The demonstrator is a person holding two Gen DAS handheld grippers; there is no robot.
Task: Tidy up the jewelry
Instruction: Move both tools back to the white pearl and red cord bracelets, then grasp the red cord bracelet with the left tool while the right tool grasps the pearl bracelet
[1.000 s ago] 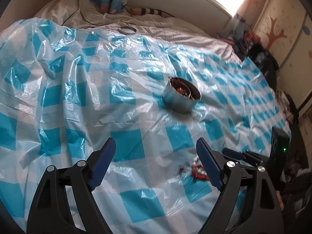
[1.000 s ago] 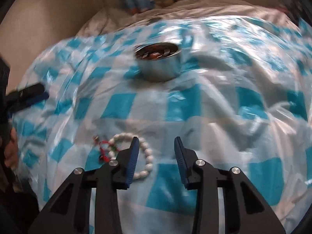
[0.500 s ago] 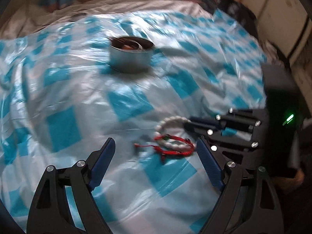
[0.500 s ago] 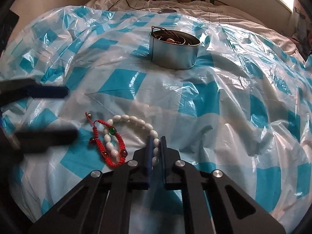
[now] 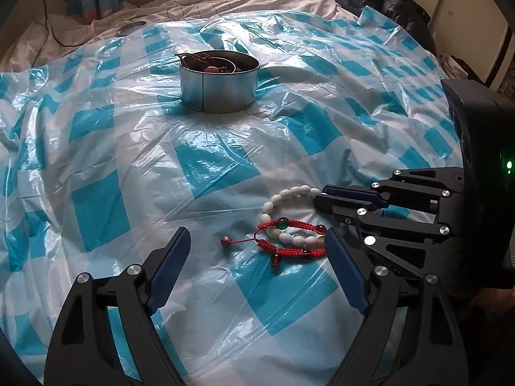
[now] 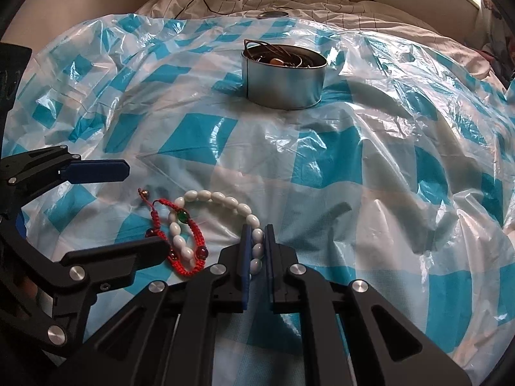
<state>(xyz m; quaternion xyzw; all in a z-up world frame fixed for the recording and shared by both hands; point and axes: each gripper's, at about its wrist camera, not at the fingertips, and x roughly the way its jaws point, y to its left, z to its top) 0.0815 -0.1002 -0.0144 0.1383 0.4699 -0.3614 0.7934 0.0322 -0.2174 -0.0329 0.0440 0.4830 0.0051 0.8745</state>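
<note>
Right wrist view: right gripper (image 6: 256, 244) clamped on white bead bracelet (image 6: 222, 197) lying on checked plastic sheet (image 6: 370, 167); red cord bracelet (image 6: 193, 225) overlapped it; left gripper (image 5: 257, 251) gaped wide, empty; round tin (image 6: 285, 77) beyond

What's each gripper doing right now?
Left gripper: open, holding nothing, jaws wide apart either side of the red cord bracelet.
Right gripper: shut on the white bead bracelet.

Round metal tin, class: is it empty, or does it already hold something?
Not empty. The round metal tin stands upright and lidless, with wire-like pieces and an orange bead inside.
</note>
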